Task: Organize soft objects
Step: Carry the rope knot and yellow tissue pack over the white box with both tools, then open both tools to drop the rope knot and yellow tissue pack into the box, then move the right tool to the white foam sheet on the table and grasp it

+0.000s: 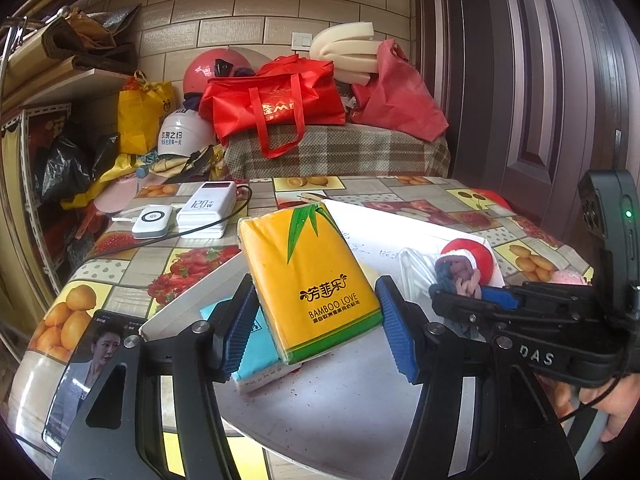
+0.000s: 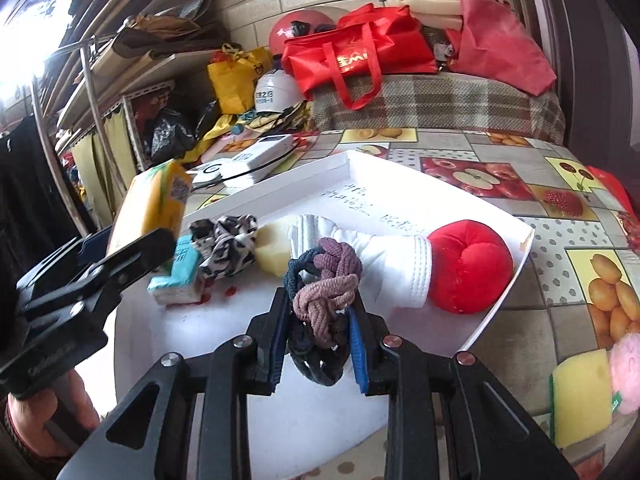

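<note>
Here, left gripper (image 1: pixel 316 320) grasping "BAMBOO LOVE" tissue pack (image 1: pixel 308 280), right gripper (image 2: pixel 320 344) clenched on hair ties (image 2: pixel 324 292).

Scrunchie (image 2: pixel 226 246), sponge (image 2: pixel 274 254) and plush ball (image 2: pixel 470 266) inside tray (image 2: pixel 400 172) on table (image 2: pixel 500 160).

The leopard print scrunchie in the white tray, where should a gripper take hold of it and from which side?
Grip the leopard print scrunchie across its bunched ring from above. It lies flat and crumpled in the white tray, crowded by the teal tissue pack on one side and the pale sponge on the other, so a sideways approach looks blocked.
</note>
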Demonstrator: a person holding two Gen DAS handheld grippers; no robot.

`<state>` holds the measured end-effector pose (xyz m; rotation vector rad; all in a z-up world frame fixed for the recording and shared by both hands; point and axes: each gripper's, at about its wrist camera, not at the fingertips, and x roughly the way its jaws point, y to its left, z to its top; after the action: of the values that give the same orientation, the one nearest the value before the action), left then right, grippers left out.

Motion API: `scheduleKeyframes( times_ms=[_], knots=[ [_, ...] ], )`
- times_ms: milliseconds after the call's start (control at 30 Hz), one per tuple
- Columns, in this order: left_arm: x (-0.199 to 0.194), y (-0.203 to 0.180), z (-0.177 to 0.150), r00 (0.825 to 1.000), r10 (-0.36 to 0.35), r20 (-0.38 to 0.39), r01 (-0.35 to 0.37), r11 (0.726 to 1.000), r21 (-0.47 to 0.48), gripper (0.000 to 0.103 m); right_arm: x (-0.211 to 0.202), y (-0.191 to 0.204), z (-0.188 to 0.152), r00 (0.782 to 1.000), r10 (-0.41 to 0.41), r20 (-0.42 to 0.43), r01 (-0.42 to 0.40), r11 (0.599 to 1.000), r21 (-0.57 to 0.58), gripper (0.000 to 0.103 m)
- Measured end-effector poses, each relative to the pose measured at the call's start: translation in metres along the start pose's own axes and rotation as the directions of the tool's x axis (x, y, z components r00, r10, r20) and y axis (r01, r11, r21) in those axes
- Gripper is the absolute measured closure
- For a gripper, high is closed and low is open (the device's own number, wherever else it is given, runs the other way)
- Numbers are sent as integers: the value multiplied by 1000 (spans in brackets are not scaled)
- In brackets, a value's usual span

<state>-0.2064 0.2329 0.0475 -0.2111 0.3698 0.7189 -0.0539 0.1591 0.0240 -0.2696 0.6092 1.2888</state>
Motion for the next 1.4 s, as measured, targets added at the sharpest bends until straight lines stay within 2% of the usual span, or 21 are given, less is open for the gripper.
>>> scheduleKeyframes(
  times_ms=[167, 300, 400, 500, 533, 600, 633, 700, 767, 967, 1200, 1333, 1400],
  knots=[
    [11, -6, 3, 1000, -9, -26, 9, 1000, 9, 43, 4, -11, 5, 1000, -5, 9, 4, 998, 70, 76],
    [23, -13, 7, 999, -10, -42, 11, 1000, 7, 43, -3, 0, 5, 999, -12, 45, 11, 1000, 21, 76],
    [23, -19, 6, 999, 22, -38, -20, 999, 34, 42, -8, 11, 5, 997, -26, 79, 28, 999, -32, 73],
    [17, -15, 5, 998, 70, -5, -70, 998, 7, 38, -9, 15, 5, 994, -45, 97, 51, 997, -62, 70],
    [15, -12, 4, 996, 85, 2, -85, 996, -10, 36, -9, 15, 5, 994, -56, 98, 62, 996, -61, 66],
    [11, -4, 3, 993, 115, 23, -113, 992, -54, 23, -10, 11, 6, 991, -83, 104, 88, 995, -41, 46],
    [8, 1, 2, 992, 126, 32, -123, 989, -79, 21, -10, 8, 6, 990, -94, 106, 97, 995, -23, 40],
    [6, 8, 1, 991, 129, 38, -124, 986, -112, 16, -11, 1, 7, 989, -106, 108, 105, 994, 17, 12],
    [6, 8, 1, 989, 144, 40, -139, 983, -117, 16, -11, 0, 7, 989, -101, 110, 99, 995, 20, 2],
    [3, 14, 0, 987, 153, 43, -145, 979, -146, 16, -17, 15, 5, 981, -118, 152, 127, 991, -52, 1],
    [2, 9, 1, 986, 154, 60, -146, 982, -121, 16, -18, 28, 3, 978, -124, 167, 147, 981, -128, 0],
    [2, 11, 0, 987, 153, 57, -145, 980, -134, 16, -19, 27, 2, 976, -131, 174, 154, 981, -121, 0],
    [2, 12, 0, 987, 153, 54, -143, 979, -143, 16, -21, 25, 2, 971, -160, 178, 179, 979, -98, 0]
  ],
)
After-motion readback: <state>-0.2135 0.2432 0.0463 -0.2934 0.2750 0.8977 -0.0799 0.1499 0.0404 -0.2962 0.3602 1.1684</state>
